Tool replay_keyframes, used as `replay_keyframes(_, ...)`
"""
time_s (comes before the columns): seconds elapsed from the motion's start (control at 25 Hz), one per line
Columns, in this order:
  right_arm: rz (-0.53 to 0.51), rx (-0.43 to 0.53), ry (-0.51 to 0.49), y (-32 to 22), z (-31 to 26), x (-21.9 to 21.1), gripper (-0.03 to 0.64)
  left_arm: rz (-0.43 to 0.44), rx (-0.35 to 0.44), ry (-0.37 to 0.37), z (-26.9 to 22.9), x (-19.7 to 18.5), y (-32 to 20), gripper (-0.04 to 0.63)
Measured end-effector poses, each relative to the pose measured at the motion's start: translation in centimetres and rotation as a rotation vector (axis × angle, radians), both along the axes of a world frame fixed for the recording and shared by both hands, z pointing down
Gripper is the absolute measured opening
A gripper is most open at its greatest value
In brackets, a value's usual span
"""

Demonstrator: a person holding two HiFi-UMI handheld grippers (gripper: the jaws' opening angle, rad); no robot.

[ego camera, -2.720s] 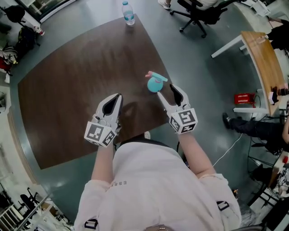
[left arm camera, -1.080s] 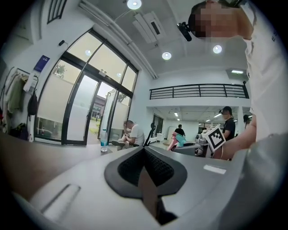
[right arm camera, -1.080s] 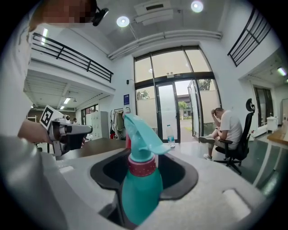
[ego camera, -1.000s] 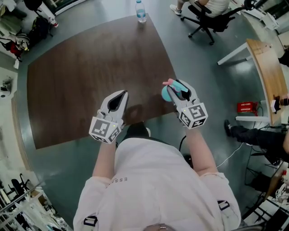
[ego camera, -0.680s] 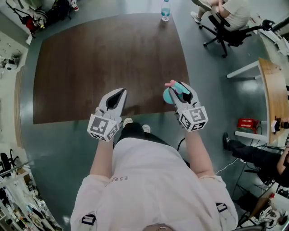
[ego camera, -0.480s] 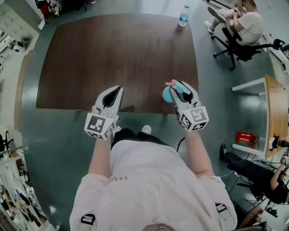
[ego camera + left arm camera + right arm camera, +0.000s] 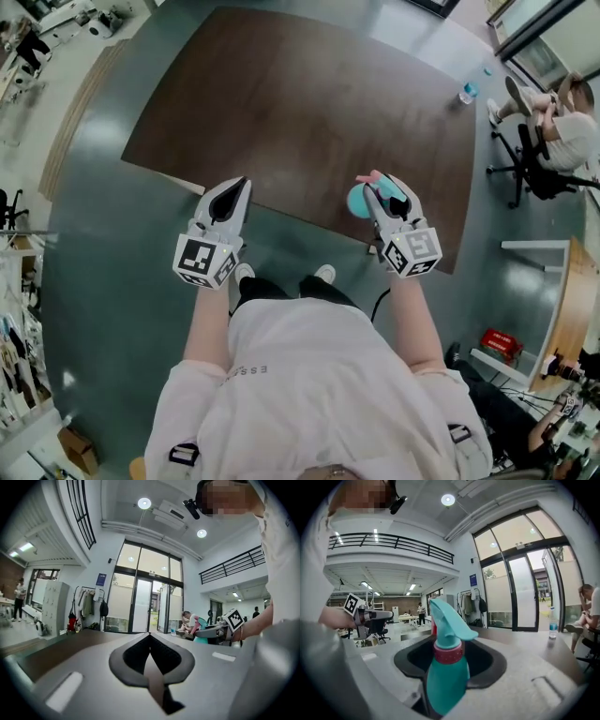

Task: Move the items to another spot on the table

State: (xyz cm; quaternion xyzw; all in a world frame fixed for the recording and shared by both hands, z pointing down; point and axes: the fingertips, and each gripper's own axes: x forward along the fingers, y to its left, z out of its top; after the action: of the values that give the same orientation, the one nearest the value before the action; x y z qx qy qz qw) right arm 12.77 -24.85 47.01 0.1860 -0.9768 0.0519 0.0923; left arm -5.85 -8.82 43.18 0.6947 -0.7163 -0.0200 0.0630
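Dark brown wood covers the table, which stands on a grey-green floor in a high room with glass doors. Both grippers are held over its near edge, well apart.

The right gripper grasps a teal spray bottle: its jaws stand partway apart with the pads pressed on the bottle's sides. The bottle is upright, with a red collar below its teal nozzle. From the head view it sits above the table's near right part, close to the edge. Whether its base touches the top cannot be told.

The left gripper is clenched, its jaws meeting at the tips with nothing between them. It hangs over the table's near left edge, pointing forward across the top.

At the far right corner of the table stands a small water bottle. Beyond it a person sits on a chair, apart from the table.
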Motion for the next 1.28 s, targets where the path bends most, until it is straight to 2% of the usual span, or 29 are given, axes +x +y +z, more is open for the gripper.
replay_keyframes(0.4,-0.149,0.01,0.012,9.8,0.3,-18.5,0.179,-0.145,0.01,0.005,-0.5,-16.1,12.6,0.015)
replay_keyframes(0.68,-0.266,0.011,0.014,14.8,0.4,-28.2,0.179,-0.231,0.018,0.006,-0.6,-21.8,18.6,0.015)
replay_keyframes(1.0,-0.433,0.002,0.045,19.7,1.5,-39.2,0.179,-0.357,0.014,0.048,1.4,-28.5,23.9,0.015)
replay_keyframes(1.12,-0.488,-0.01,0.037,20.5,1.7,-43.1,0.179,-0.391,0.004,0.057,1.9,-31.2,24.6,0.015)
replay_keyframes(1.28,-0.502,-0.02,0.036,19.1,1.9,-47.3,0.179,-0.403,-0.013,0.063,2.1,-34.6,23.3,0.015)
